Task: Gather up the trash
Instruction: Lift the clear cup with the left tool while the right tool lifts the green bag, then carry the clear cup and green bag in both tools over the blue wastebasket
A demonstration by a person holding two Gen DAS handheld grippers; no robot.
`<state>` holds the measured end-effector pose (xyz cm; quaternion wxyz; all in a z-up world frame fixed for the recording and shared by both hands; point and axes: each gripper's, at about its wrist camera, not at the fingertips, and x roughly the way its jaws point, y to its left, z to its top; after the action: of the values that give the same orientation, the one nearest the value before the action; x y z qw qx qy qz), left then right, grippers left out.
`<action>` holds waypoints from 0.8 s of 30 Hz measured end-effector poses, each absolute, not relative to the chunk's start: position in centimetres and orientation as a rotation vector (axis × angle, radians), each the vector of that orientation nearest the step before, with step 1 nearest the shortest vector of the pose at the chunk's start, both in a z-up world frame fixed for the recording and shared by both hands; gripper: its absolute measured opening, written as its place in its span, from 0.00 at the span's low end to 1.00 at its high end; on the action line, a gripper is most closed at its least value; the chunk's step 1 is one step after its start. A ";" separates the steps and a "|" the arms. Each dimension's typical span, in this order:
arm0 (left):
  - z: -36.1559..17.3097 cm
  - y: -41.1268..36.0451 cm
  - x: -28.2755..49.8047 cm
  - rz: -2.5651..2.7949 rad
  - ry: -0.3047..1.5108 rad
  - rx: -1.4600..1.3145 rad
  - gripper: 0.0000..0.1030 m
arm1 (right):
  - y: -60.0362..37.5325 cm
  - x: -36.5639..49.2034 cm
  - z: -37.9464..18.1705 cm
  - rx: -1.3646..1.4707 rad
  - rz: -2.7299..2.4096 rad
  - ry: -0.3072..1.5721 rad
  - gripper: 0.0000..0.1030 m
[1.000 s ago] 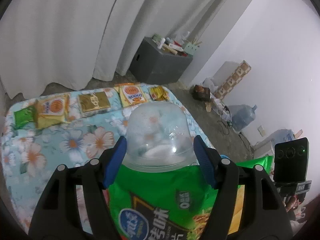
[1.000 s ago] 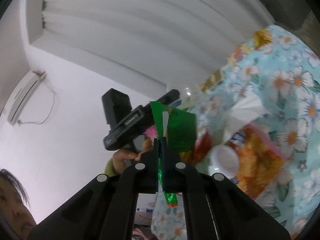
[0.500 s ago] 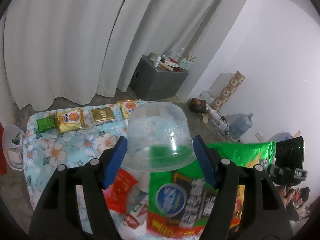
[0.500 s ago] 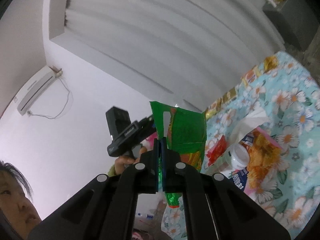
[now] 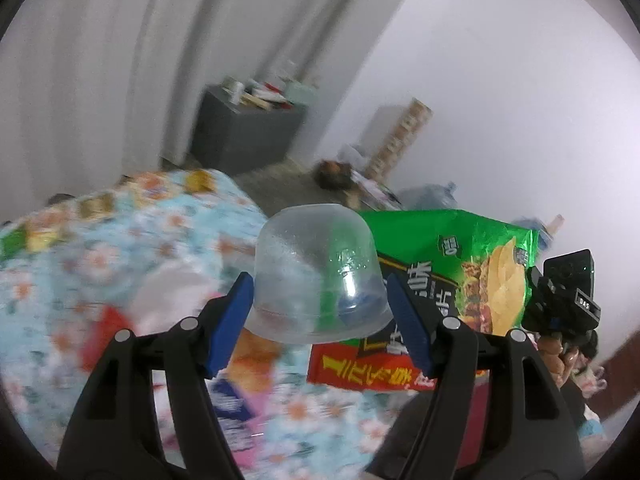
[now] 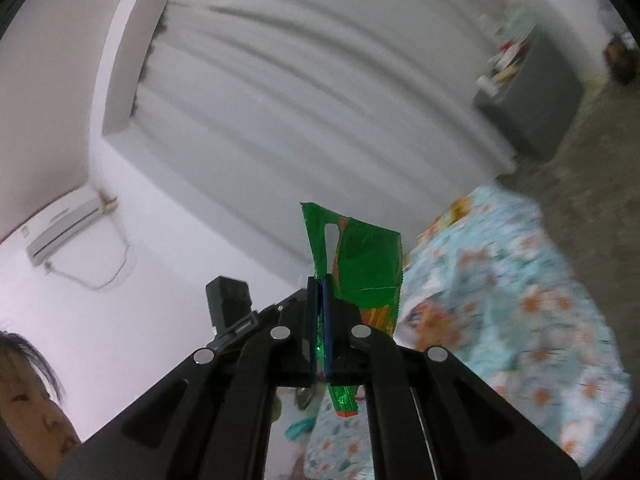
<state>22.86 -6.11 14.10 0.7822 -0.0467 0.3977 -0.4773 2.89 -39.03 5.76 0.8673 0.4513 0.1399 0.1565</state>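
1. Your left gripper [image 5: 320, 300] pinches a clear cup [image 5: 316, 272] upside down between its blue pads, at the centre of the left wrist view.
2. Your right gripper [image 6: 319, 320] is pressed together on the edge of a green chip bag [image 6: 366, 264], which stands up at the centre of the right wrist view.
3. In the left wrist view the bag [image 5: 452, 280] hangs right of the cup, above the floral cloth [image 5: 120, 240].
4. Blurred wrappers [image 5: 96, 204] lie along the cloth's far edge, at left.
5. A grey cabinet [image 5: 244, 136] stands at upper centre.
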 end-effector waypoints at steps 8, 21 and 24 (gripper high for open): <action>10.9 -20.5 18.7 -1.207 0.961 -0.009 0.63 | -47.1 -7.5 3.3 0.989 0.027 0.217 0.02; -1.3 -46.7 9.4 -1.357 1.184 0.240 0.63 | -58.8 -17.0 -5.8 1.052 -0.492 0.235 0.02; -4.3 -51.3 8.3 -1.360 1.222 0.265 0.63 | -61.2 -17.2 -8.8 1.079 -0.565 0.251 0.02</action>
<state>8.25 -51.27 -4.35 0.6028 0.1146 0.5279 -0.5872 -17.24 -61.15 -8.82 0.8130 0.5053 0.1174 -0.2645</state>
